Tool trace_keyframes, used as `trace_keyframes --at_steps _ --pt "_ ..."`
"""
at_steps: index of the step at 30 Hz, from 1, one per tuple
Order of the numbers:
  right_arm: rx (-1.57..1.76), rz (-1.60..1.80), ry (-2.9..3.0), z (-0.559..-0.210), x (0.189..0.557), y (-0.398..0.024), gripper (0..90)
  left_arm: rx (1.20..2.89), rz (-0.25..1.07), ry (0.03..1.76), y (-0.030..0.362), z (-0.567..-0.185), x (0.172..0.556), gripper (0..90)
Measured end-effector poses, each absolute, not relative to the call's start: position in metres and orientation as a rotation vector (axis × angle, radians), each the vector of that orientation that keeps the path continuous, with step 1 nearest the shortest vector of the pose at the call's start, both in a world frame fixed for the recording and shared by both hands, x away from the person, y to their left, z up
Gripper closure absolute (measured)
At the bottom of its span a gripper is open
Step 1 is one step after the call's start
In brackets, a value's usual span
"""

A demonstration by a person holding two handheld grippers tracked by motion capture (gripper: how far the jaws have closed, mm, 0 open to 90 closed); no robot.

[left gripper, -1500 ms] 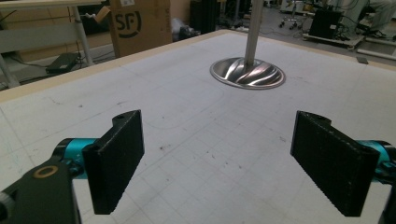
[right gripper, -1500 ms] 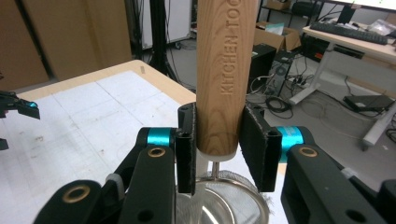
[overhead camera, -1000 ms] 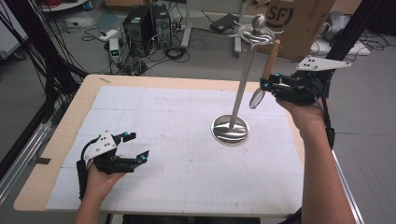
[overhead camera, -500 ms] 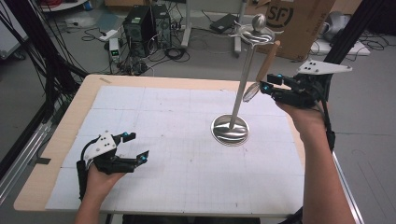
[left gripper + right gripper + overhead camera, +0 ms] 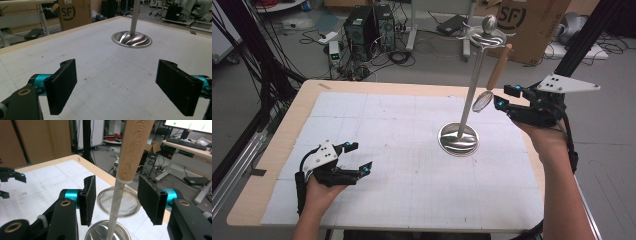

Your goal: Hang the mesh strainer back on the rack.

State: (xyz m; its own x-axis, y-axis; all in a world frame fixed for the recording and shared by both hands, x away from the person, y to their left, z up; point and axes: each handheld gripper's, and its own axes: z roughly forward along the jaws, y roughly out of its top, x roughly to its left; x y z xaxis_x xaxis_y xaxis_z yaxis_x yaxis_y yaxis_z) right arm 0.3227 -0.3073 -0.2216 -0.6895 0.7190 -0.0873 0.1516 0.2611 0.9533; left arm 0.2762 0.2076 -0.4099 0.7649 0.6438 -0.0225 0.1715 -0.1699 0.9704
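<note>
Strainer (image 5: 483, 101), a small mesh one with a wooden handle (image 5: 499, 67), hangs from the top hooks of the metal utensil stand (image 5: 458, 138), its round head beside the stand's pole on the right side of the counter.

Counter (image 5: 377, 200): light wooden top covered by a white gridded mat, stand base resting on the mat right of centre.

Utensil stand: round polished base with a swirl pattern, slim upright pole, ball finial at the top.

Right gripper (image 5: 506, 99): held level at the strainer head. In the right gripper view the mesh ring (image 5: 117, 201) sits between the pads (image 5: 89, 200) with gaps on both sides; jaws have just been opening, grip released.

Left gripper (image 5: 358, 157): resting low over the mat at the near left, well apart from the stand, jaws spread wide, nothing between them.
</note>
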Motion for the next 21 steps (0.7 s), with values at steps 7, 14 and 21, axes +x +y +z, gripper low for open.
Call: trace_keyframes --at_steps 7,14,21 --pt "0.759 1.451 2.041 -0.23 0.314 -0.302 46.0 1.724 0.475 0.646 0.207 -0.41 0.277 17.8" --pt "0.733 1.458 2.066 -0.243 0.308 -0.296 43.8 1.73 0.476 0.649 0.207 -0.411 0.277 17.8" --pt "0.71 1.464 2.082 -0.257 0.299 -0.29 41.7 1.729 0.477 0.649 0.207 -0.411 0.277 17.8"
